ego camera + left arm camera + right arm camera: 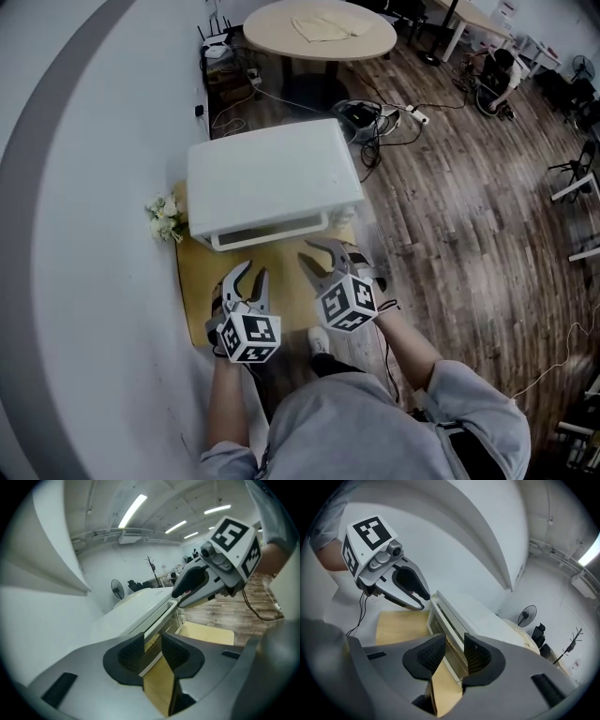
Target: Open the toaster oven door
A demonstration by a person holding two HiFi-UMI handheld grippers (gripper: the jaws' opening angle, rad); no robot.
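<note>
So here's where we're at: the white toaster oven (272,178) sits at the back of the wooden counter (200,281), right up against the curved white wall. Its door (267,232) faces us and looks shut flat against the body. A little bunch of white flowers (166,217) is tucked beside its left corner.

We've got both tools just in front of that door. The left tool (253,281) hangs over the bare wood with its jaws spread apart and nothing in them. In the left gripper view, the gap in the left tool (152,651) only shows the counter and the lower front edge of the oven (136,609) further off.

The right tool (323,261) is also released and gripping nothing. From the right gripper view, the gap in the right tool (452,653) lines up with the oven's glass front (454,634), but the pads aren't on it.

From the left gripper view, the right tool (201,581) has its tips right by the oven's top front edge. We can't tell if it actually touches.
</note>
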